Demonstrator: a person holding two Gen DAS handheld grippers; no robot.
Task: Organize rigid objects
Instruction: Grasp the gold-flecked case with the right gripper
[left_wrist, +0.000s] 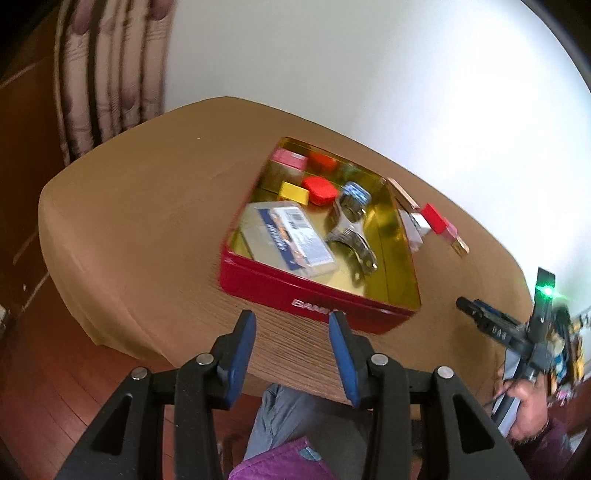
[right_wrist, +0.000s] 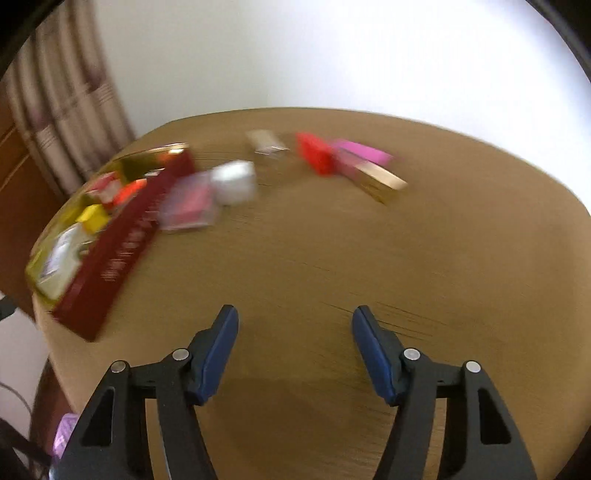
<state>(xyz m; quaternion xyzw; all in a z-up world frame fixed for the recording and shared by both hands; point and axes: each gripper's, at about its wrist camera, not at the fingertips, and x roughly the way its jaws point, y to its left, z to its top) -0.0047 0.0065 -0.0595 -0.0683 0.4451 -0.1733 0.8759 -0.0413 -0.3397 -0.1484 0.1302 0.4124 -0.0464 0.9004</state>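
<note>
Sitting near the middle of the wooden table (left_wrist: 129, 229), the red tin (left_wrist: 317, 295) with its gold lining is holding what we are sorting: a clear flat pack (left_wrist: 291, 236) with a blue label, a yellow block (left_wrist: 294, 192), a red rounded piece (left_wrist: 320, 189), a pink box (left_wrist: 290, 158) and a metal clip-like piece (left_wrist: 349, 225). Just outside the tin's right wall, we are seeing a white box (left_wrist: 419, 225) and a red block (left_wrist: 436, 218) lying on the table (the right wrist view is badly blurred). We are holding the left gripper (left_wrist: 295, 321) at the tin's near edge, jaws parted with nothing between them. We are keeping the right gripper (right_wrist: 295, 317) over bare table, jaws standing wide and empty.
</note>
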